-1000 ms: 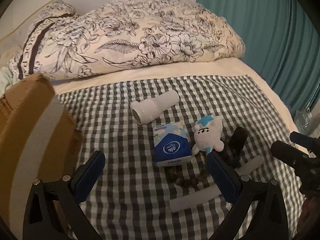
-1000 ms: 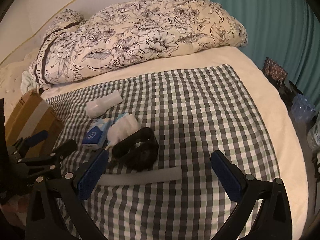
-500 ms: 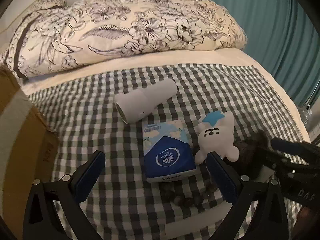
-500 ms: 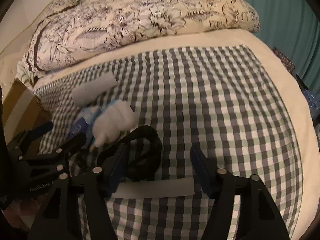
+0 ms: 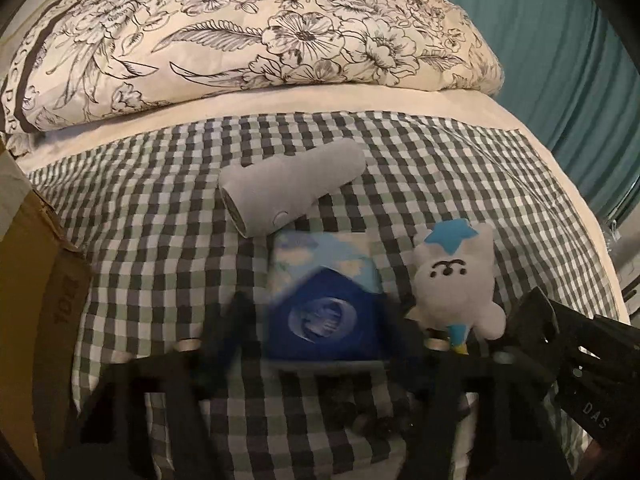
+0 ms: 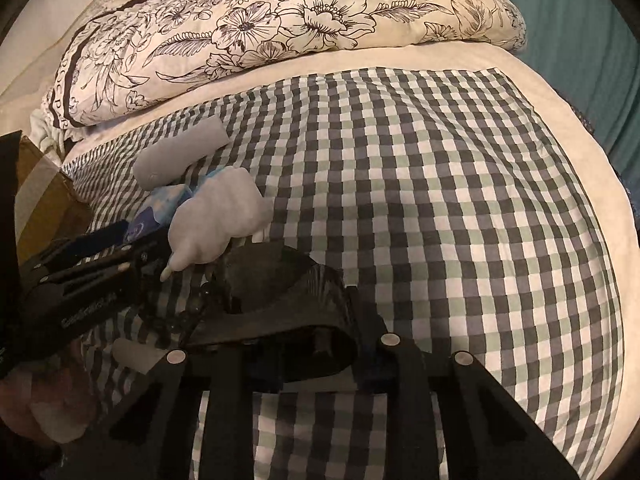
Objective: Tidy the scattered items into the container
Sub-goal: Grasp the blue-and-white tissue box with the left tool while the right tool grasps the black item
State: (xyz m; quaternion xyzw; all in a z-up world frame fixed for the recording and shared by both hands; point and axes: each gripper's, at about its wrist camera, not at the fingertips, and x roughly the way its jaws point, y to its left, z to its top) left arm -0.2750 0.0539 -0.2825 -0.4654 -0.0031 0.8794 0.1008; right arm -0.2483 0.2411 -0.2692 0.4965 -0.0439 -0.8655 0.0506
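Note:
In the left wrist view my left gripper [image 5: 320, 332] has its blurred fingers closed against the two sides of the blue tissue pack [image 5: 324, 300] on the checked blanket. A white cylinder [image 5: 292, 192] lies just beyond it and a white plush toy [image 5: 456, 280] lies to its right. In the right wrist view my right gripper [image 6: 308, 356] is closed on a black strap loop [image 6: 280, 300]. The plush toy [image 6: 220, 220], the tissue pack [image 6: 160, 208] and the cylinder [image 6: 180, 156] lie to its left, where my left gripper [image 6: 100, 252] also shows.
A brown cardboard box [image 5: 28, 300] stands at the left edge of the bed. A floral duvet [image 5: 260, 28] is heaped at the head. Dark beads [image 5: 368, 416] and a white strip [image 6: 136, 354] lie near me. A teal curtain [image 5: 568, 48] hangs on the right.
Both grippers moved forward and down and went from wide open to closed: the left onto the tissue pack, the right onto the black strap.

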